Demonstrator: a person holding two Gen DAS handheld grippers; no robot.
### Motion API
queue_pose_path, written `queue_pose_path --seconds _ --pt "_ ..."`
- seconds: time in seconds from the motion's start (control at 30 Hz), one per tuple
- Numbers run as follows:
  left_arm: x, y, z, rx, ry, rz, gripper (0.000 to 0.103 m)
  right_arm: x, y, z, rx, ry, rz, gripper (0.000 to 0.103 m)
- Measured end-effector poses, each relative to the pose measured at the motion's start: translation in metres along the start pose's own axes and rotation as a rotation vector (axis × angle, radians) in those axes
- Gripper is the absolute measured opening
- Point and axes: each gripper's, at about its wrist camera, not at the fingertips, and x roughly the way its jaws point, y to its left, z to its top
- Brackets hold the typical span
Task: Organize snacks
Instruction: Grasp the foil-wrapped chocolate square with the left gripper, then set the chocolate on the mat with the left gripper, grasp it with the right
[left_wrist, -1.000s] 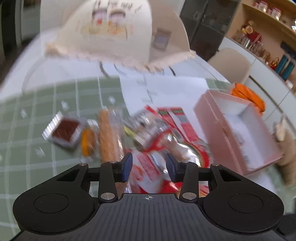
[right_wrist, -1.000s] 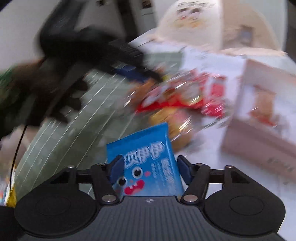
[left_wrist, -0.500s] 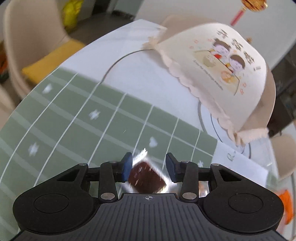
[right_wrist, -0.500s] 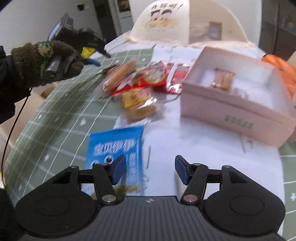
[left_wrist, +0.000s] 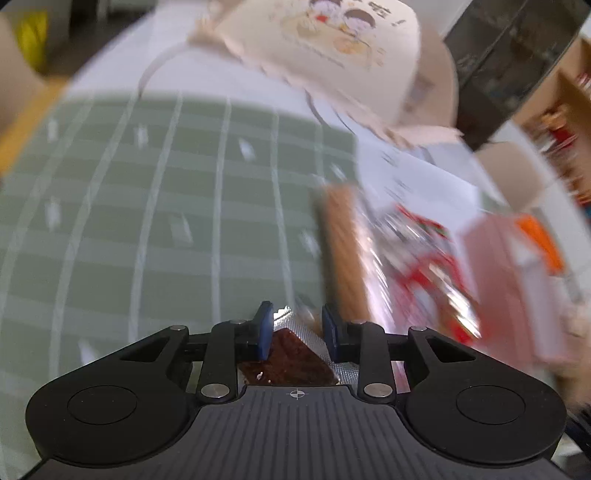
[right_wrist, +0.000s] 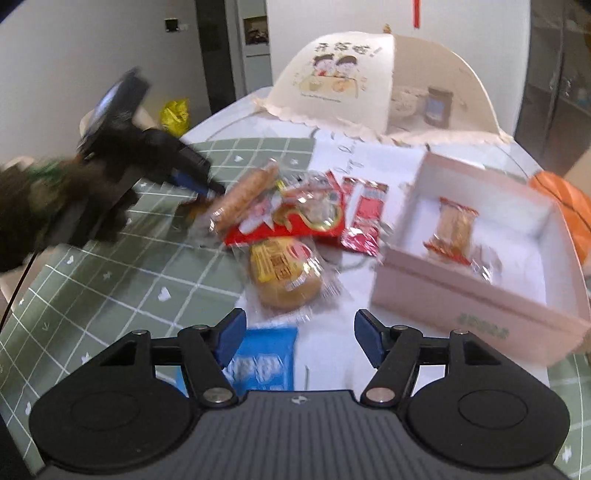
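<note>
The snacks are lying mostly in a loose heap on the counter (right_wrist: 92, 295), at about twelve o'clock from the right gripper (right_wrist: 299, 338), with the pink box (right_wrist: 461, 299) at its two o'clock already holding a wrapped biscuit (right_wrist: 452, 230).

Farthest left in the right wrist view, the left gripper (left_wrist: 297, 334) is reaching in toward the heap's left edge. In its own view its fingers (left_wrist: 265, 332) are clenching a dark brown snack in a foil wrapper (left_wrist: 291, 354), gripping it near one corner. The risk there is that the slick foil is sitting skewed between the pads, so a quick swing toward the box could let it twist out and drop short. The blur in that view suggests the hand is moving fast, which makes this more likely.

Moving right, a long bread stick (right_wrist: 247, 194), a red packet (right_wrist: 306, 218) and a round cake in clear wrap (right_wrist: 284, 275) are overlapping one another; dragging one could pull its neighbours off the pile.

The right gripper is hovering released, fingers wide apart, over a blue packet (right_wrist: 264, 365) lying flat at its seven o'clock. A flat packet on a smooth cloth may slide rather than lift, and both grippers heading for the box together could collide at its near wall.
</note>
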Motion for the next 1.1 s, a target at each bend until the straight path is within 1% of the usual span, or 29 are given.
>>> queue_pose_path --seconds 0.07,0.1,0.13,0.23,0.3,0.37,0.4,0.43,0.53,0.57,0.6,0.63,0.67,0.73,0.77,0.87,0.93,1.0,1.03,1.07,1.1 --pt "-0.012 0.006 -0.02 -0.056 0.047 -0.093 0.034 0.005 0.009 0.009 -0.033 -0.002 0.031 0.065" --pt "-0.022 0.012 -0.031 -0.094 0.042 -0.118 0.034 0.008 0.016 0.015 -0.057 -0.002 0.052 0.065" --pt "-0.034 0.018 -0.04 -0.134 0.017 -0.116 0.034 0.011 0.025 0.021 -0.085 -0.002 0.075 0.065" --pt "-0.065 0.033 -0.052 -0.201 -0.073 -0.043 0.034 0.021 0.051 0.031 -0.171 -0.001 0.147 0.066" --pt "-0.086 0.04 -0.059 -0.213 -0.119 0.017 0.034 0.035 0.071 0.037 -0.186 0.014 0.202 0.066" --pt "-0.101 0.044 -0.06 -0.204 -0.14 0.044 0.034 0.053 0.088 0.039 -0.175 0.053 0.276 0.066" --pt "-0.108 0.045 -0.062 -0.197 -0.147 0.054 0.034 0.061 0.095 0.038 -0.181 0.07 0.302 0.066" --pt "-0.114 0.045 -0.064 -0.188 -0.152 0.061 0.034 0.069 0.103 0.036 -0.194 0.085 0.307 0.066" --pt "-0.124 0.042 -0.07 -0.157 -0.153 0.063 0.034 0.092 0.118 0.027 -0.225 0.129 0.285 0.065" --pt "-0.124 0.039 -0.072 -0.146 -0.148 0.062 0.034 0.093 0.119 0.024 -0.226 0.106 0.274 0.064" --pt "-0.123 0.036 -0.074 -0.133 -0.143 0.062 0.034 0.093 0.121 0.023 -0.232 0.106 0.259 0.058" --pt "-0.121 0.032 -0.076 -0.115 -0.134 0.06 0.034 0.091 0.121 0.023 -0.24 0.106 0.242 0.048" --pt "-0.117 0.028 -0.076 -0.097 -0.125 0.056 0.034 0.087 0.121 0.023 -0.245 0.11 0.239 0.046" --pt "-0.109 0.016 -0.079 -0.051 -0.099 0.039 0.034 0.074 0.114 0.021 -0.219 0.118 0.249 0.01" --pt "-0.106 0.01 -0.08 -0.031 -0.087 0.03 0.034 0.068 0.107 0.02 -0.197 0.129 0.252 0.001" --pt "-0.093 -0.01 -0.08 0.035 -0.047 -0.01 0.034 0.035 0.076 0.01 -0.123 0.093 0.218 0.001" --pt "-0.086 -0.018 -0.083 0.045 -0.024 -0.008 0.034 0.018 0.06 0.007 -0.094 0.08 0.186 0.001" --pt "-0.087 -0.018 -0.087 0.016 -0.028 0.01 0.034 0.005 0.052 0.003 -0.103 0.072 0.121 0.003" --pt "-0.09 -0.014 -0.087 -0.012 -0.04 0.023 0.034 0.002 0.05 0.002 -0.104 0.066 0.103 0.004" --pt "-0.093 -0.009 -0.086 -0.039 -0.054 0.038 0.034 -0.001 0.051 0.002 -0.1 0.058 0.108 0.004" --pt "-0.098 -0.003 -0.087 -0.071 -0.078 0.061 0.034 -0.001 0.054 0.003 -0.094 0.056 0.128 0.007"
